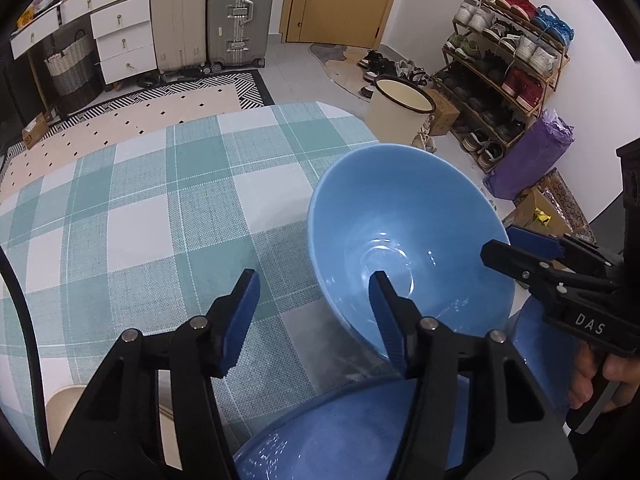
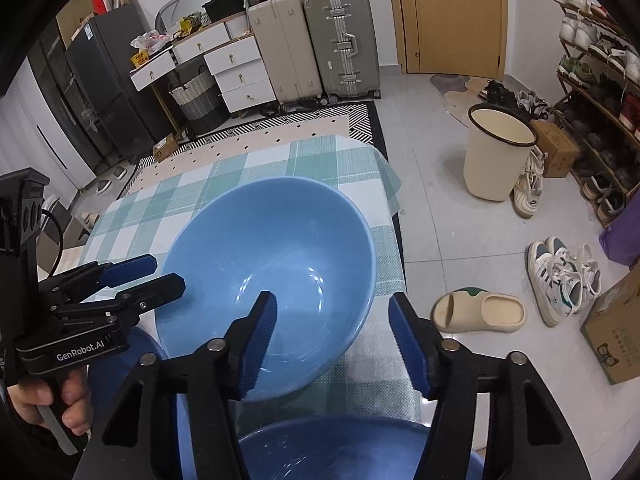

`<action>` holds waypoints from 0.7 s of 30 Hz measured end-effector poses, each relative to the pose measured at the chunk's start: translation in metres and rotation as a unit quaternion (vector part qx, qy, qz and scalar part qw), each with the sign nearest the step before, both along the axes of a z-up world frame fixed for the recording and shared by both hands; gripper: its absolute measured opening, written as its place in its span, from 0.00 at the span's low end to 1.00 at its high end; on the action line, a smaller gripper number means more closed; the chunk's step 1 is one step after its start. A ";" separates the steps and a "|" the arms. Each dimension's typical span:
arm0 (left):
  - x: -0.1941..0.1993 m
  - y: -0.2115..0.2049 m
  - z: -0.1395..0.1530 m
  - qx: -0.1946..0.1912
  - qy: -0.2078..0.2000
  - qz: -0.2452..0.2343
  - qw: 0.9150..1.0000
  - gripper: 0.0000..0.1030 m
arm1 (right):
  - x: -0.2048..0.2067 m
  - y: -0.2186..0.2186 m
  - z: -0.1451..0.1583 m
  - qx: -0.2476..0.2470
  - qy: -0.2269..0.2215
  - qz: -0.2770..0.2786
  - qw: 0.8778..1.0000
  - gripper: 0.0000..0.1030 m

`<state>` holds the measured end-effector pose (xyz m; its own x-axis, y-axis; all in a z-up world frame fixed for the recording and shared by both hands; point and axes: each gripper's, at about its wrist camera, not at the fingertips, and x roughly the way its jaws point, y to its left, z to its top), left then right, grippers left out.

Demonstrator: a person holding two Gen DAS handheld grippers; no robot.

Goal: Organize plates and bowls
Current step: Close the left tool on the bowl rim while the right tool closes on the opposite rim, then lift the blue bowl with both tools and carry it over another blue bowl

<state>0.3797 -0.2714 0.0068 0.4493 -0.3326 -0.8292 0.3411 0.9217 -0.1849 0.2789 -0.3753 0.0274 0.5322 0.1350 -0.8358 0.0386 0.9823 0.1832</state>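
A light blue bowl (image 1: 404,248) (image 2: 272,276) stands on the green checked tablecloth (image 1: 160,208) (image 2: 312,160) near its right edge. A second, darker blue dish (image 1: 352,436) (image 2: 340,452) lies just below the fingers in both views. My left gripper (image 1: 316,316) (image 2: 152,268) is open, its right finger over the bowl's near left rim. My right gripper (image 2: 332,336) (image 1: 516,246) is open, its left finger over the bowl's near rim. Neither holds anything.
A cream bin (image 1: 400,112) (image 2: 498,152) stands on the floor past the table's right edge. Shoe rack (image 1: 508,64), purple bag (image 1: 528,156), slipper (image 2: 480,312) and sneakers (image 2: 560,276) lie to the right. Suitcases (image 2: 316,40) and drawers (image 1: 120,40) stand behind.
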 end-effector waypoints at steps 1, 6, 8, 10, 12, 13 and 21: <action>0.000 -0.001 -0.001 0.000 0.002 -0.001 1.000 0.47 | 0.000 0.000 -0.001 0.000 0.000 0.000 1.000 0.49; 0.002 -0.004 -0.006 0.002 0.006 -0.007 1.000 0.37 | 0.001 -0.003 -0.005 0.003 0.003 -0.007 1.000 0.41; 0.001 -0.007 -0.008 0.004 0.005 -0.012 1.000 0.29 | 0.002 -0.005 -0.005 0.006 0.002 -0.009 1.000 0.35; 0.000 -0.010 -0.008 0.004 0.003 -0.018 1.000 0.24 | 0.002 -0.007 -0.006 0.006 0.002 -0.012 1.000 0.30; -0.002 -0.013 -0.007 0.007 -0.001 -0.025 1.000 0.19 | 0.002 -0.007 -0.007 0.008 0.002 -0.012 1.000 0.29; -0.003 -0.015 -0.006 0.008 -0.003 -0.028 1.000 0.18 | 0.002 -0.006 -0.006 0.006 0.002 -0.012 1.000 0.27; -0.006 -0.018 -0.002 0.009 -0.008 -0.028 1.000 0.17 | 0.001 -0.008 -0.005 0.004 -0.005 -0.013 1.000 0.25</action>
